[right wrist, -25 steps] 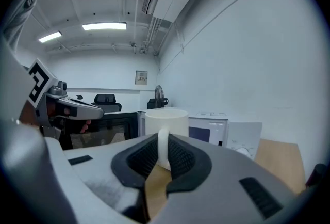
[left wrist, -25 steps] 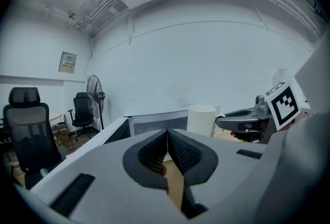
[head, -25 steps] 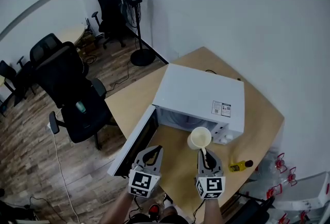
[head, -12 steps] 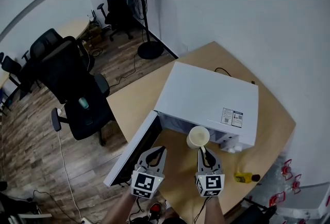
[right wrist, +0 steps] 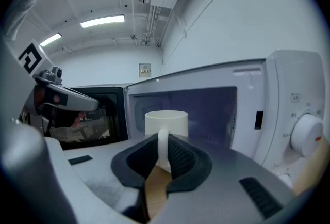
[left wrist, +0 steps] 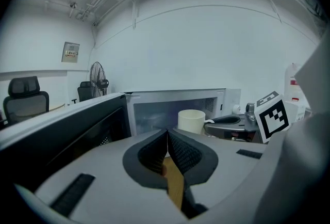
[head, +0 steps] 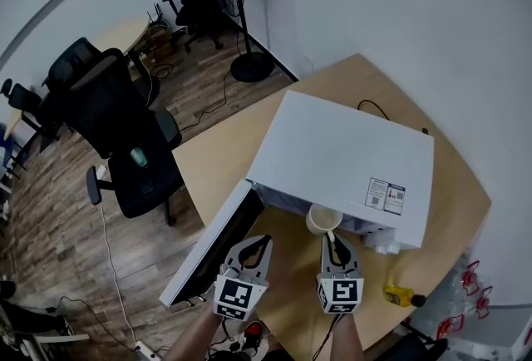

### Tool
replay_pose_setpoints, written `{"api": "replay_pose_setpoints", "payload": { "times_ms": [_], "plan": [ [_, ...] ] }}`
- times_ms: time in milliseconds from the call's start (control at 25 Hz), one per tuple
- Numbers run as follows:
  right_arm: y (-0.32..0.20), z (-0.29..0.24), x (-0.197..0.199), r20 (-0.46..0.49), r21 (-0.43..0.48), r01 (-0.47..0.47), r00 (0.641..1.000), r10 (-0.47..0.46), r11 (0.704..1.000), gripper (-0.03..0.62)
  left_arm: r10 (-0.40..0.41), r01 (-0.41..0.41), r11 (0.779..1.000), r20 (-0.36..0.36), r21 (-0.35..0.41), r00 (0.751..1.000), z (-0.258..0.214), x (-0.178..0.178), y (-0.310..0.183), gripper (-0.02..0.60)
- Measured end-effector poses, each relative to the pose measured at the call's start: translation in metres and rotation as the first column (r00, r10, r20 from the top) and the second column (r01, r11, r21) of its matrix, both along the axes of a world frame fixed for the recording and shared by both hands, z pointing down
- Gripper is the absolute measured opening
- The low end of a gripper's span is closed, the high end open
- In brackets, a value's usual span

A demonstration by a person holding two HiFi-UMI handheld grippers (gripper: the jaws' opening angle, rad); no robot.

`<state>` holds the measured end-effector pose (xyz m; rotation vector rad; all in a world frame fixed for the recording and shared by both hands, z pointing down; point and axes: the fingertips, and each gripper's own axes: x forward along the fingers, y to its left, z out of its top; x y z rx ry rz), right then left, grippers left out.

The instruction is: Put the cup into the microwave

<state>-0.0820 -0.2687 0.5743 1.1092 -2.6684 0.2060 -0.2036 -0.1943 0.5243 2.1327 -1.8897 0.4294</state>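
Insertion step, pretty clearly: the cup (right wrist: 166,121) is up off the desk (head: 218,158), pinched by its handle (right wrist: 163,158) in the right tongs (right wrist: 164,143). It's sitting right at the mouth of the microwave (head: 349,155) rather than inside it. From the head view the rim pokes just under the front edge of the oven's top. From the right gripper view the open cavity fills the space straight behind the cup, so I'd call it lined up but not yet in. The door (head: 209,249) is swung wide open out to the left, so nothing blocks the way. The left tongs (left wrist: 167,136) are closed on nothing, pads together, hovering near the door's inner side just left of the right pair, and they don't look like they have a job right now. Next move, as I read it: push the right tongs forward and a touch down so the cup clears the bottom edge of the opening. Then get the base flat on the cavity floor, let go, and back straight out so the handle doesn't snag and tip the thing. Can't tell from these angles whether there's anything in the cup, so I'd keep it level anyway. The task only asks for the cup going in, but if the door needs shutting afterwards, the idle left tongs are parked right next to it.
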Motion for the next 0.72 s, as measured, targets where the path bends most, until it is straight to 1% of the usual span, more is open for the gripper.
{"api": "replay_pose_setpoints", "payload": {
  "times_ms": [280, 720],
  "plan": [
    [-0.018, 0.022, -0.002, -0.012, -0.010, -0.011, 1.000, 0.011, 1.000, 0.044, -0.019, 0.019, 1.000, 0.003, -0.023, 1.000, 0.013, -0.003, -0.014, 0.025],
    [-0.033, 0.028, -0.013, 0.012, 0.042, -0.039, 0.999, 0.038, 0.998, 0.046, -0.041, 0.041, 0.998, -0.005, -0.052, 0.999, 0.031, -0.006, -0.018, 0.024]
  ]
}}
